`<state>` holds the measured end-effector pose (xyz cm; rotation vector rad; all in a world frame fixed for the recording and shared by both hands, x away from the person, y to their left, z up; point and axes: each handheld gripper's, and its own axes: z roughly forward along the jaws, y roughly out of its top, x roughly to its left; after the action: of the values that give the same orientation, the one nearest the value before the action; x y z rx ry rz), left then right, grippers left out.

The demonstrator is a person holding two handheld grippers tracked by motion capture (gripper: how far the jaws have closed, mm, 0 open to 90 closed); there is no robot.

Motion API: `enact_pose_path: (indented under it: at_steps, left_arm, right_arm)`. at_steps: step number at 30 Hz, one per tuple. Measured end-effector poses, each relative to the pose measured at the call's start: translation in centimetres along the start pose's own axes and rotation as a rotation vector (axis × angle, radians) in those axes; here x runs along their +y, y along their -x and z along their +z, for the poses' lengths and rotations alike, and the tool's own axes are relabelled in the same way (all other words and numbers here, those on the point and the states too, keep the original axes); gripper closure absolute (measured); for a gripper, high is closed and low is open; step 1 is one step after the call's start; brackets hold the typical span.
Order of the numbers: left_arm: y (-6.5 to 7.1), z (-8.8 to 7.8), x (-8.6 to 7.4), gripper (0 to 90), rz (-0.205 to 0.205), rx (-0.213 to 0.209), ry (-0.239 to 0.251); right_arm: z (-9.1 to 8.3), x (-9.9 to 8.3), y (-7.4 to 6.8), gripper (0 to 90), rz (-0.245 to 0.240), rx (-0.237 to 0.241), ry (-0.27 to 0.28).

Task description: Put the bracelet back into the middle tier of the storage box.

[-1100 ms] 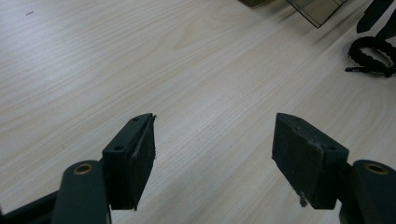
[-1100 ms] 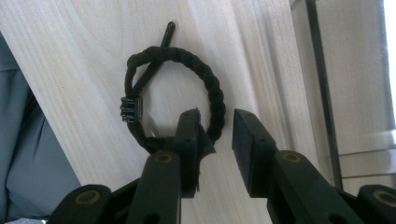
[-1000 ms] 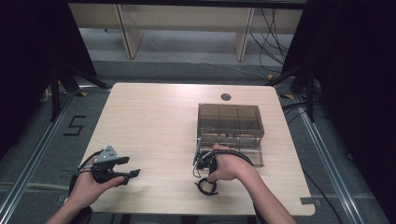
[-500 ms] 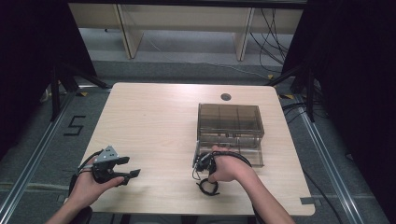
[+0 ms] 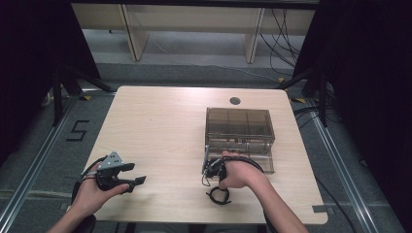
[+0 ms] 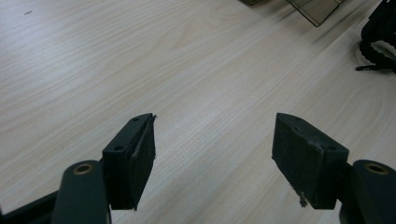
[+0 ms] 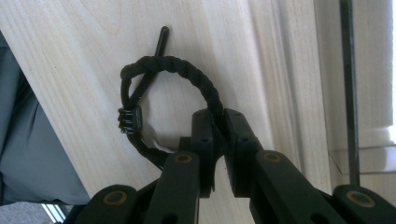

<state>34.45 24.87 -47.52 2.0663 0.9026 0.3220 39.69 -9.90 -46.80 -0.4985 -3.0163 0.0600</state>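
A black braided cord loop (image 7: 168,70) with a small clasp lies on the pale wooden table (image 5: 160,126) near its front edge. My right gripper (image 7: 219,122) has just been closing and now pinches the loop's right side between its pads. From above, the loop (image 5: 218,196) shows just below the right hand, and the right gripper (image 5: 219,187) is mostly hidden under that hand. My left gripper (image 5: 135,174) rests at the front left with its jaws wide apart; in its own view the left gripper (image 6: 214,140) has only bare table between the jaws.
A smoke-tinted clear plastic compartment box (image 5: 239,127) stands right of centre, its lid folded down toward the right hand. A round cable hole (image 5: 235,101) sits near the table's far edge. The table's front edge (image 7: 42,93) runs close beside the loop.
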Motion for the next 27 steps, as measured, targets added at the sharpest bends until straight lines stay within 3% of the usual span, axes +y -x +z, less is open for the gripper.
enact_pose_path:
  at_steps: [6, 12, 14, 15, 22, 23, 24, 25, 27]
  left_arm:
    - [0.1, 0.1, 0.0, 30.0, -0.007, 0.003, 0.010]
    - [0.1, 0.1, 0.0, 30.1, -0.007, 0.005, 0.006]
    - [0.1, 0.1, 0.0, 30.1, -0.008, 0.004, 0.006]
    - [0.1, 0.2, 0.0, 30.1, -0.019, 0.006, 0.016]
    - [0.1, 0.2, -0.1, 30.1, -0.022, 0.006, 0.017]
    - [0.1, 0.2, -0.1, 30.1, -0.022, 0.006, 0.017]
    - [0.1, 0.1, 0.0, 30.1, -0.013, 0.009, 0.011]
    - [0.0, 0.1, 0.0, 30.1, -0.001, 0.012, 0.007]
    - [0.1, 0.1, 0.0, 30.1, -0.012, 0.008, 0.010]
  right_arm:
    - [-0.4, -0.4, 0.1, 84.1, 0.013, 0.010, 0.001]
    - [-0.7, -0.8, 0.4, 84.2, -0.019, 0.009, 0.003]
    - [-0.8, -1.0, 0.3, 84.2, 0.006, 0.014, -0.005]
    - [-0.8, -1.0, 0.5, 84.2, -0.011, 0.015, 0.001]
    - [-1.2, -1.5, 0.6, 84.3, 0.006, 0.022, -0.011]
    - [-1.2, -1.6, 0.8, 84.4, -0.018, 0.026, 0.006]
    - [-1.4, -1.7, 0.6, 84.3, 0.024, 0.026, -0.009]
    - [-1.5, -1.8, 0.7, 84.4, 0.020, 0.025, -0.006]
    - [-1.6, -1.9, 0.8, 84.4, 0.020, 0.026, -0.002]
